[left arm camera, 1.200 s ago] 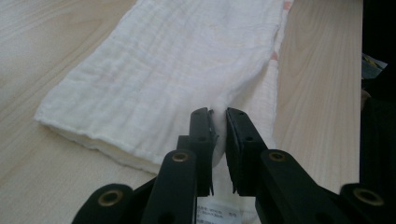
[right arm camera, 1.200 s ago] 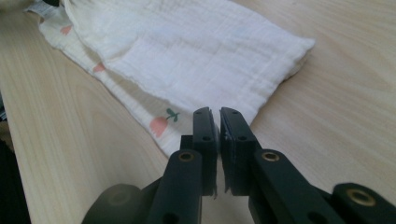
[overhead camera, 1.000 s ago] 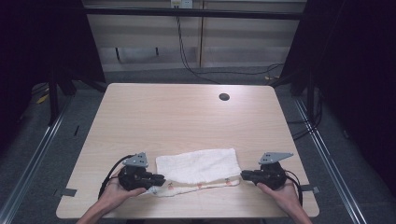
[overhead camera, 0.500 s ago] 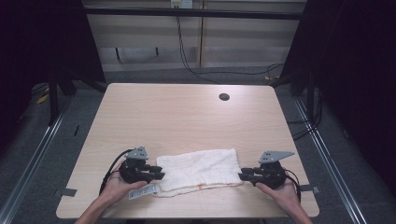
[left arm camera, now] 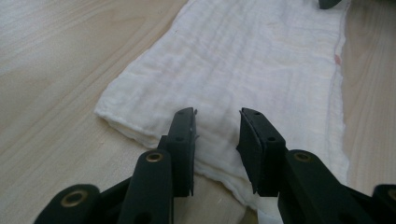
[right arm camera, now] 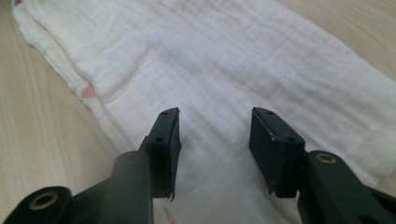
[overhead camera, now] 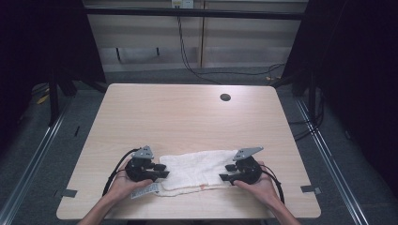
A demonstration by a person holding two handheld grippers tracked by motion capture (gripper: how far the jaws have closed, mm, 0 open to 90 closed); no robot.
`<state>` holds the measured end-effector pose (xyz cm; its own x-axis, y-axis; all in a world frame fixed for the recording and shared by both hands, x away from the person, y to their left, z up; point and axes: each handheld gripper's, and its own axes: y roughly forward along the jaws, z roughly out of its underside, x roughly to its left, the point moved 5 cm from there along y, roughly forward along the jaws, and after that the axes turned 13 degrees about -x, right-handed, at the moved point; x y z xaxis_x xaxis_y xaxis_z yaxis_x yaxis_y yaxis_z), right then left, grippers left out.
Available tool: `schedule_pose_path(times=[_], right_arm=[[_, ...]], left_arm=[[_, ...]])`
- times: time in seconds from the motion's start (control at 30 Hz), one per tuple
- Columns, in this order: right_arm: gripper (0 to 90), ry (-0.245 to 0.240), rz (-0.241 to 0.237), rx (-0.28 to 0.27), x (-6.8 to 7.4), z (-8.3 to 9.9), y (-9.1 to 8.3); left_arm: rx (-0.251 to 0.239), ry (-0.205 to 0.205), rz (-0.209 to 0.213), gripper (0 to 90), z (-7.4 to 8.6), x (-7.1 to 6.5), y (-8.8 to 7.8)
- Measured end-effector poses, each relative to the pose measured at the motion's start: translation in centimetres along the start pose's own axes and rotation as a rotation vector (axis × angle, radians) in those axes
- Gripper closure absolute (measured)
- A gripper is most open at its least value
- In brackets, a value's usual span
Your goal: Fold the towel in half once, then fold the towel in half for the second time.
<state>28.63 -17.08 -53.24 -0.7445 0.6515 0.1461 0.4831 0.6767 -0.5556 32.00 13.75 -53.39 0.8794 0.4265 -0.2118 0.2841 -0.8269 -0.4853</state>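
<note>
The folded white cloth (overhead camera: 199, 169) lies flat near the front edge of the counter (overhead camera: 187, 117), and both grippers sit at its ends. Left gripper (left arm camera: 217, 140) at the left end, fingers released, cloth beneath untouched. Right gripper (right arm camera: 215, 144) at the right end, fingers just opened wider, nothing gripped between them.

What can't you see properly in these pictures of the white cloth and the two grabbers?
- The white cloth: its two short ends are covered by the left gripper and right gripper in the high view.
- The label by the left hand: print too small to read, high view.
- How many layers the cloth has: its far end is cut off by the top edge in the left gripper view.
- The pink mark: blurred, right gripper view.
</note>
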Motion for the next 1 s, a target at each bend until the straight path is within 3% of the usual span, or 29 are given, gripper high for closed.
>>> schedule_pose_path(times=[0.13, 0.23, 0.37, 0.43, 0.5, 0.57, 0.7, 0.77, 1.0], right_arm=[[72.3, -0.059, 0.033, -0.003, -0.1, 0.5, -0.6], [80.5, -0.049, 0.048, -0.001, -0.5, 0.9, -1.3], [83.8, -0.023, 0.044, -0.003, -1.1, 1.2, -1.9], [81.2, -0.013, 0.045, 0.002, -1.1, 1.3, -2.1], [72.7, -0.005, 0.053, 0.003, -1.0, 1.2, -2.2], [71.4, 0.002, 0.043, -0.021, -0.8, 0.9, -2.4], [67.8, -0.005, 0.019, -0.059, -0.1, -0.2, -2.4], [65.0, -0.006, -0.004, -0.067, 0.4, -0.6, -2.1], [64.0, -0.025, -0.081, -0.094, 3.2, -2.6, -1.2]], left_arm=[[0.005, 0.012, -0.014, 75.1, -0.1, -0.2, 0.4], [0.017, 0.027, -0.023, 82.7, -0.3, -0.4, 0.8], [0.018, 0.007, -0.006, 88.2, -0.5, -0.5, 1.3], [0.022, 0.000, 0.009, 88.0, -0.6, -0.6, 1.4], [0.019, 0.001, 0.015, 81.2, -0.7, -0.6, 1.3], [0.018, -0.018, 0.047, 72.6, -0.8, -0.9, 1.3], [0.004, -0.020, 0.038, 62.9, -1.5, -0.7, 1.2], [-0.020, -0.030, 0.013, 58.1, -2.1, -0.3, 1.3], [-0.027, -0.010, 0.009, 53.4, -4.2, 0.7, 1.0]])
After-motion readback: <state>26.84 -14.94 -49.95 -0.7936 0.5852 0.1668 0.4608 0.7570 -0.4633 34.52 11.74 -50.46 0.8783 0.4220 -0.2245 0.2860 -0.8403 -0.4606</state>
